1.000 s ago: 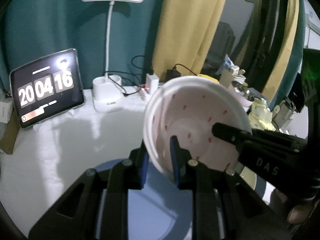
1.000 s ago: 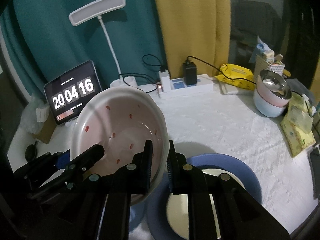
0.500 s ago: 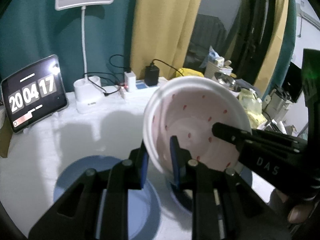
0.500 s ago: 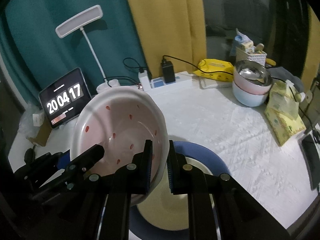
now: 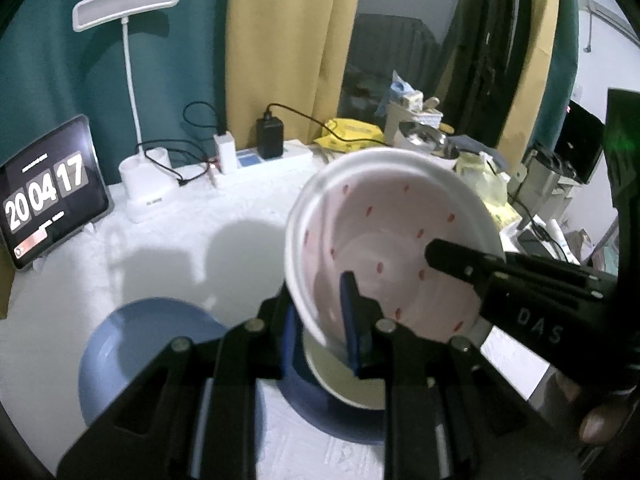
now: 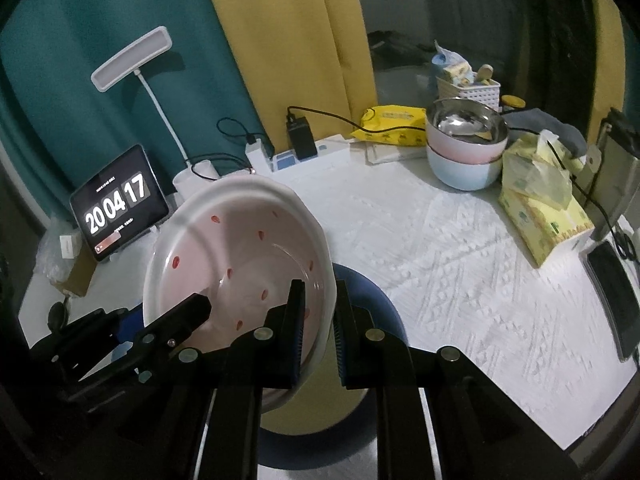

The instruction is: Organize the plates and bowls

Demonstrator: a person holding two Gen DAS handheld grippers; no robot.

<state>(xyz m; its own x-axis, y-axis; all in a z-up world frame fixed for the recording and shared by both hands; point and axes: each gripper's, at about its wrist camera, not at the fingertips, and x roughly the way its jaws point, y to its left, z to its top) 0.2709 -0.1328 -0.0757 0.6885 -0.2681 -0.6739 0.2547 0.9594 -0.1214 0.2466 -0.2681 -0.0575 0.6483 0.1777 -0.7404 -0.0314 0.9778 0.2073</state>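
A white plate with a pink, red-speckled inside (image 5: 384,240) (image 6: 240,256) hangs tilted above the table, held from both sides. My left gripper (image 5: 320,312) is shut on its lower left rim, blue pads on either side. My right gripper (image 6: 320,296) is shut on the opposite rim, and one of its fingers (image 5: 460,260) lies across the plate's inside. Under the plate lies a blue plate with a cream centre (image 6: 372,296) (image 5: 340,396). A second, plain blue plate (image 5: 136,344) lies to its left.
Stacked bowls (image 6: 464,152), steel on pink on pale blue, stand at the back right, beside a yellow tissue pack (image 6: 540,208). A tablet clock (image 6: 120,200), a white desk lamp (image 5: 132,80) and a power strip (image 6: 312,152) line the back edge. White cloth (image 6: 460,260) covers the table.
Both grippers have carried the plate rightward across the table. The plain blue plate has slid left in view and the cream-centred plate now lies beneath. Both grips are unchanged.
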